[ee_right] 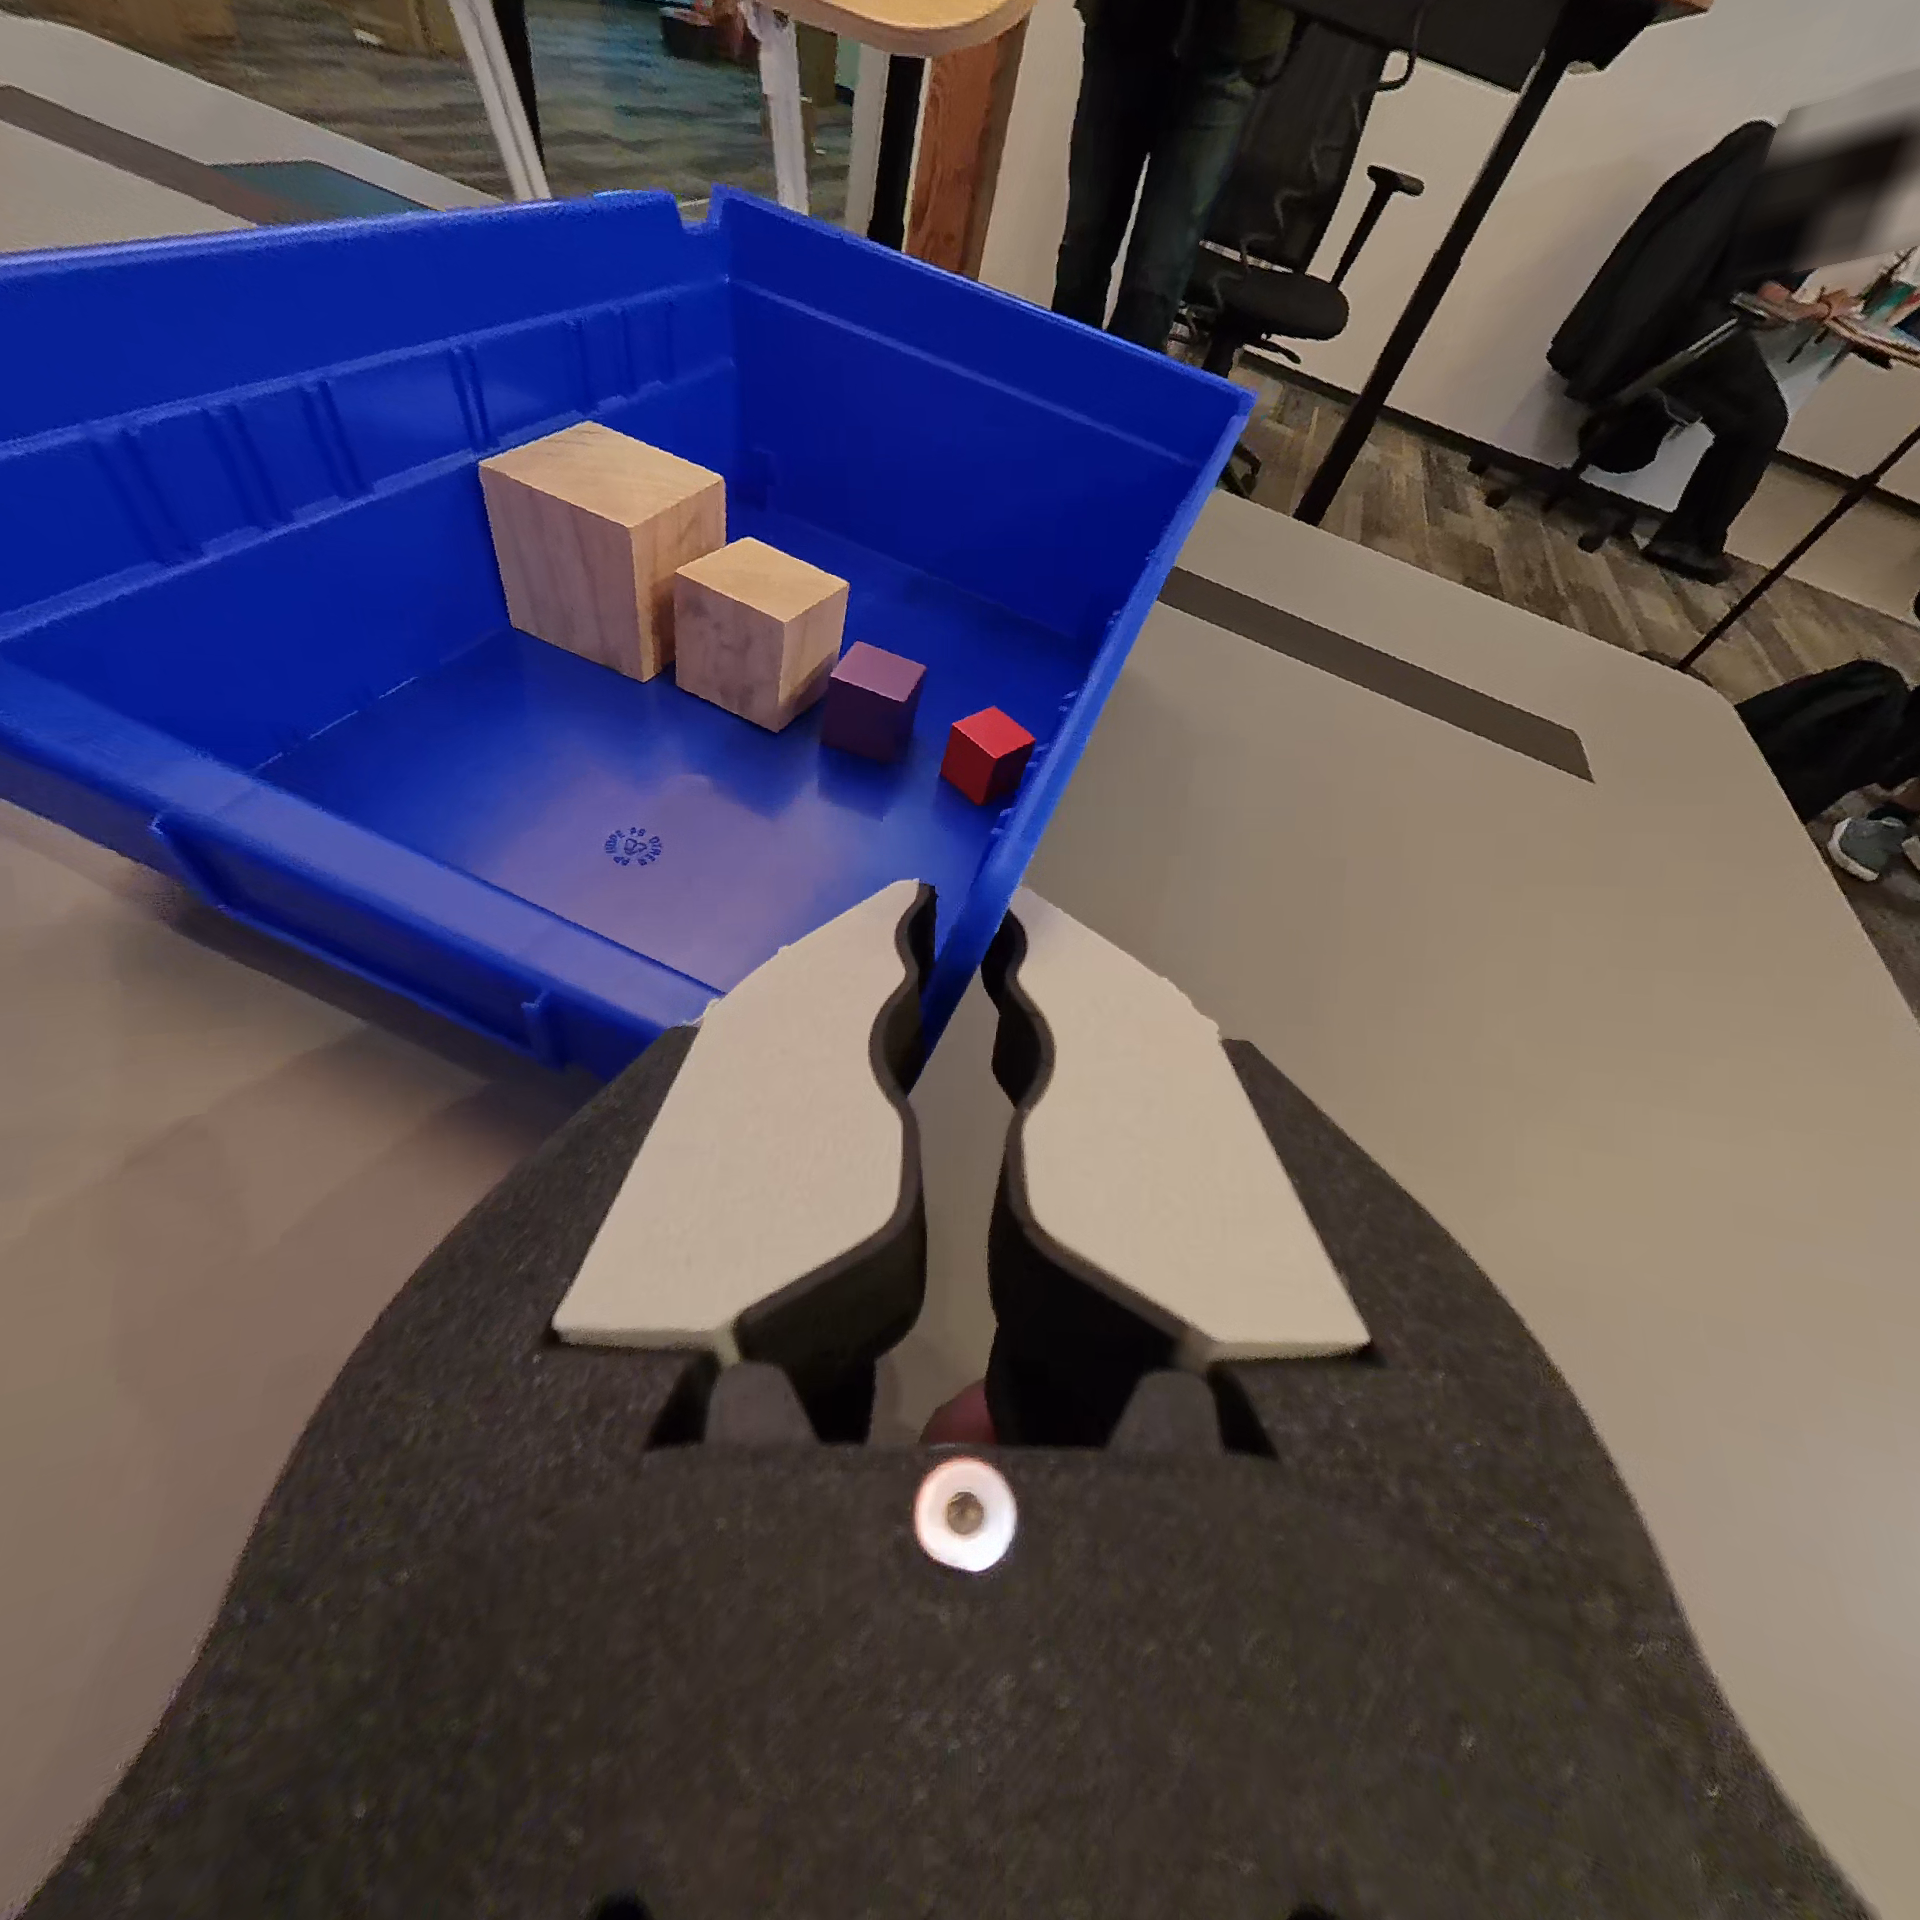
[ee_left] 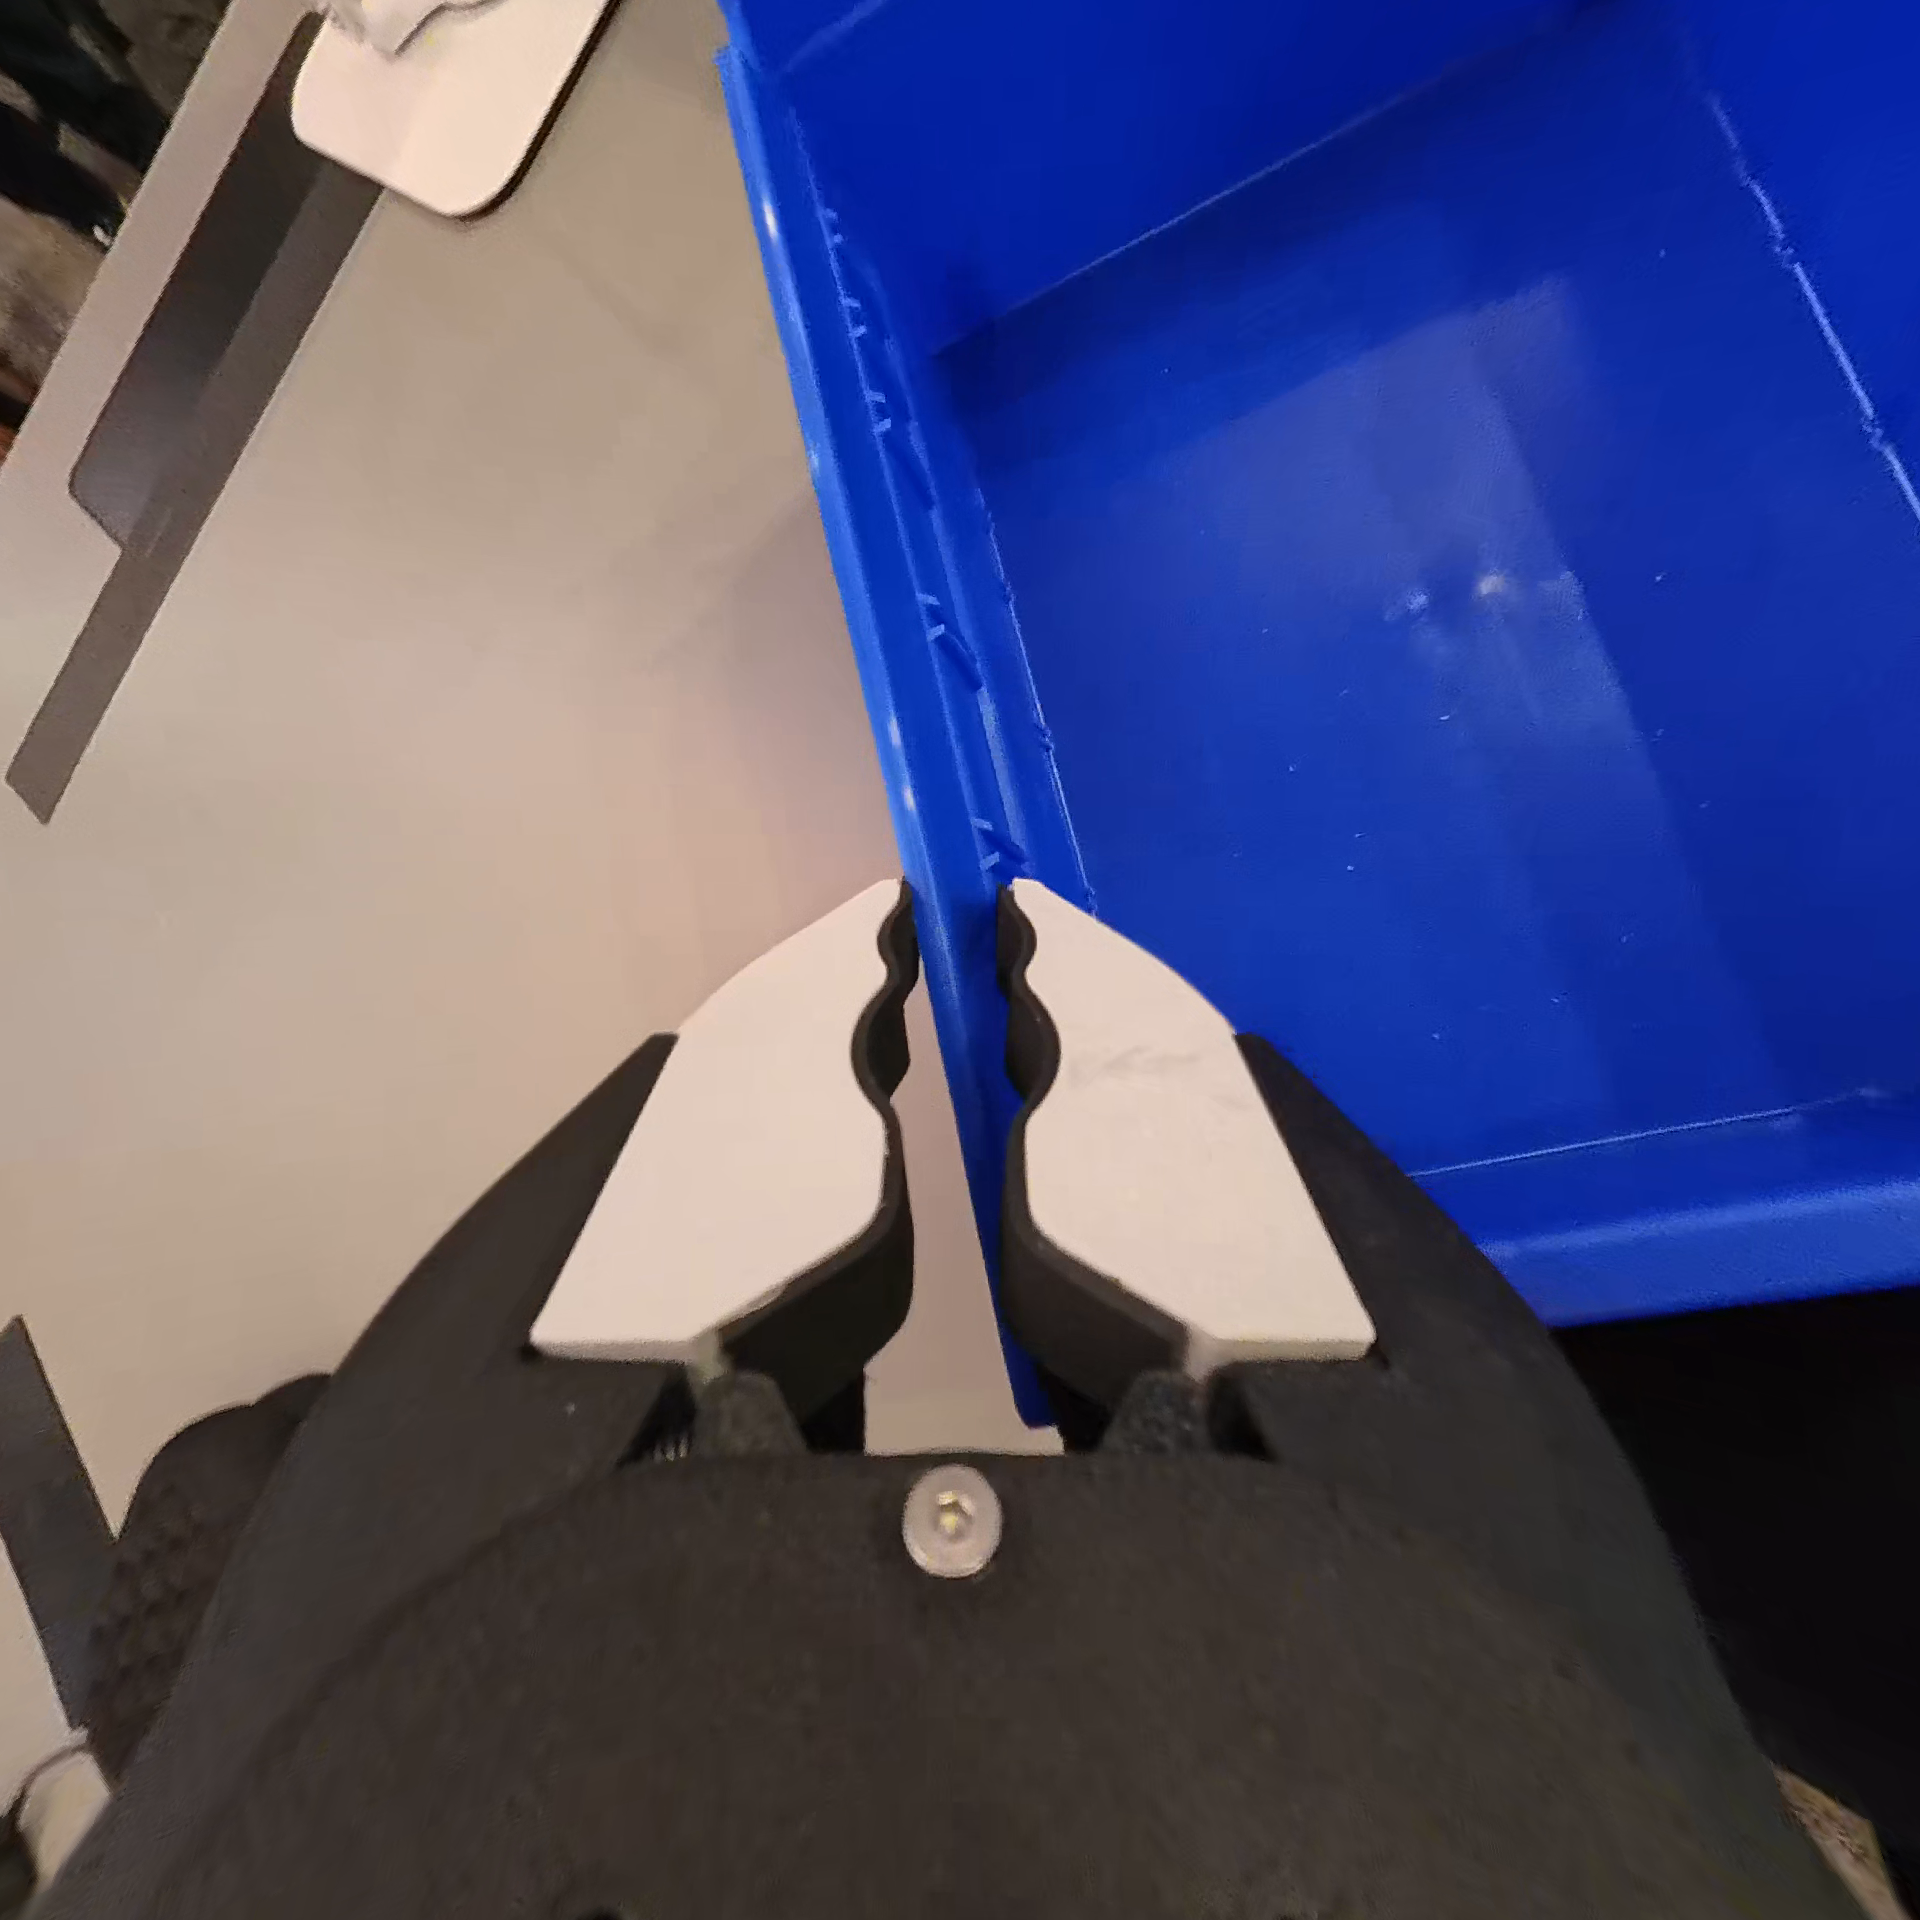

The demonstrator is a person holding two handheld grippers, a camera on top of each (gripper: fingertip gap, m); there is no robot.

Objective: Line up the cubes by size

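Observation:
A blue plastic bin [ee_right: 966,416] stands on the grey table. Inside it a large wooden cube [ee_right: 603,540], a smaller wooden cube [ee_right: 758,634], a purple cube [ee_right: 875,701] and a small red cube [ee_right: 987,753] stand in a row from biggest to smallest. The red one sits a little apart, near the bin's right wall. My right gripper [ee_right: 961,935] is shut on that right wall near the front corner. In the left wrist view my left gripper [ee_left: 958,914] is shut on the rim of the bin's [ee_left: 1351,623] left wall. No cubes show in that view.
The grey table [ee_right: 1403,987] has dark inlaid strips [ee_right: 1382,665]. A white card [ee_left: 436,114] lies on it beyond the bin's left side. Off the table stand a person's legs [ee_right: 1153,166], office chairs [ee_right: 1278,301] and another desk. There is about 50 cm between the tips of the two grippers.

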